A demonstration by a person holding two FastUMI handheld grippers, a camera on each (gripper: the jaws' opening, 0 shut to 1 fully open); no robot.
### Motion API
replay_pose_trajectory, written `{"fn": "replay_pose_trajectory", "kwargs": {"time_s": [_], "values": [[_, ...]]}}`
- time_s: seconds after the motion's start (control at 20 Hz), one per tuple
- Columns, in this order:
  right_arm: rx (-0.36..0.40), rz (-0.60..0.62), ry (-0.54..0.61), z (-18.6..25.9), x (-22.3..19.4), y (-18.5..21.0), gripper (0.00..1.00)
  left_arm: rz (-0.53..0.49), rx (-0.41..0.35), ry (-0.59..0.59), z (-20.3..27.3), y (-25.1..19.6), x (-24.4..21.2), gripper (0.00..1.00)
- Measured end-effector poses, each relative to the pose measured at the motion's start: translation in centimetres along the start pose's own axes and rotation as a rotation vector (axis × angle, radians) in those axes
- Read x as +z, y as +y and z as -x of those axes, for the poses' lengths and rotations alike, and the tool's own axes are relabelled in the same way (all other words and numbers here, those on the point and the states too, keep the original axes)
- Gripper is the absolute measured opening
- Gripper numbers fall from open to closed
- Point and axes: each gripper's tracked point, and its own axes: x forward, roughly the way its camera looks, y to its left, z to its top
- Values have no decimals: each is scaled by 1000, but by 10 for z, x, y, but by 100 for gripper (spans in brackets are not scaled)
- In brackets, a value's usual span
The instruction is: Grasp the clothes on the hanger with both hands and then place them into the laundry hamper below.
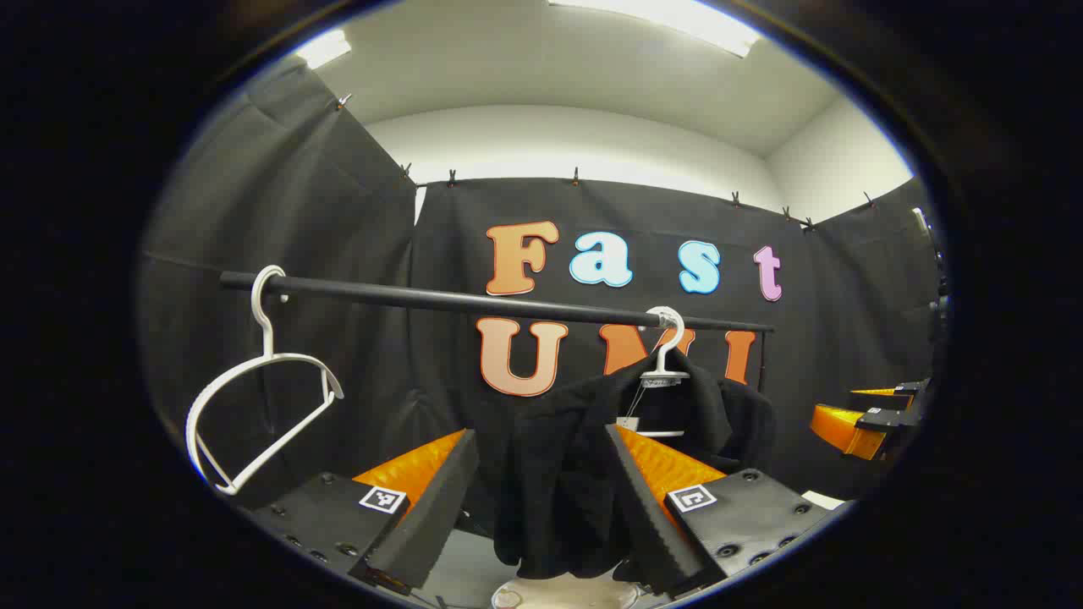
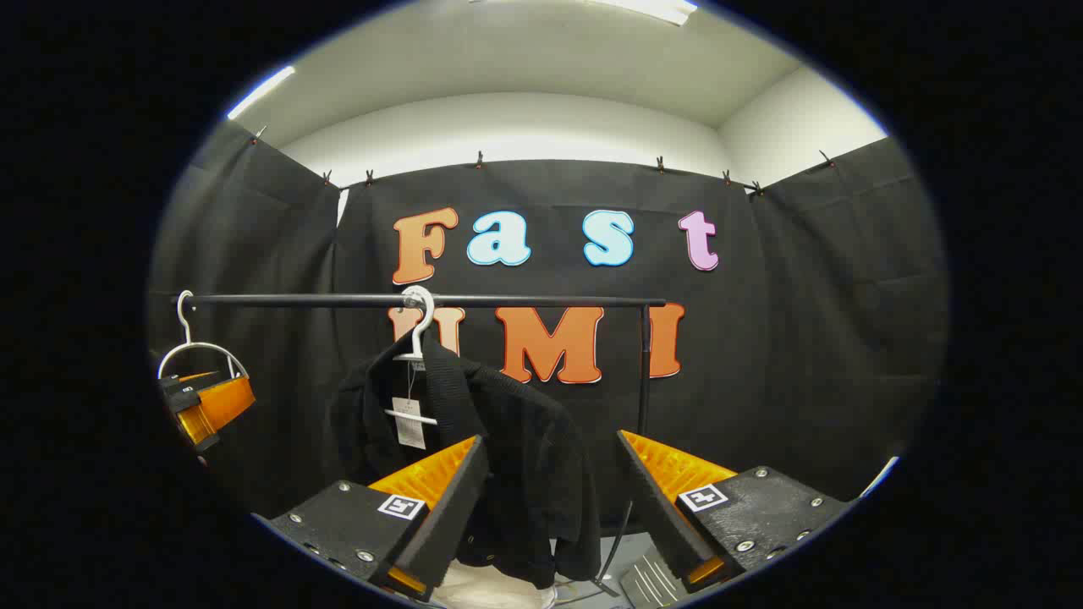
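A black knitted garment (image 1: 558, 474) hangs on a white hanger (image 1: 668, 347) from a black rail (image 1: 440, 298). My left gripper (image 1: 541, 440) is open and short of the cloth, which shows in the gap between its fingers. In the right gripper view the same garment (image 2: 516, 457) hangs left of centre with a paper tag at its collar, on its hanger (image 2: 416, 326). My right gripper (image 2: 552, 440) is open too, a little way from the garment's right side. The pale rim of the hamper (image 1: 567, 596) peeks out under the garment; the hamper (image 2: 491, 588) is mostly hidden.
An empty white hanger (image 1: 254, 397) hangs at the rail's left end. The rack's upright post (image 2: 643, 381) stands right of the garment, with its foot (image 2: 643, 579) on the floor. The other gripper (image 1: 867, 414) shows at far right; the left one (image 2: 203, 397) at far left.
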Motion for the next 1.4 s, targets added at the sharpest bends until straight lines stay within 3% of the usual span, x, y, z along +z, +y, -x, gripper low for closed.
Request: {"fn": "replay_pose_trajectory", "kwargs": {"time_s": [0.1, 0.15, 0.45, 0.6, 0.8, 0.95, 1.4], "values": [[27, -5, 17, -6, -6, -2, 93, 3, 24, 4, -2, -6, 0, 100], [44, -4, 24, -10, -8, -3, 93, 7, 35, 2, -3, -10, 1, 93], [145, 3, 40, -23, -21, -6, 93, 0, 111, 2, 2, -26, -2, 97], [198, -3, 60, -25, -33, 0, 94, -4, 128, 5, 2, -32, -5, 93], [200, 3, 75, -30, -39, 3, 93, -21, 136, 23, -2, -27, -12, 93], [156, -4, 68, -40, -40, 10, 94, -20, 115, 27, -18, -19, -16, 93], [11, -47, 98, -59, -81, 61, 93, -47, -47, 78, -59, 6, -50, 93]]}}
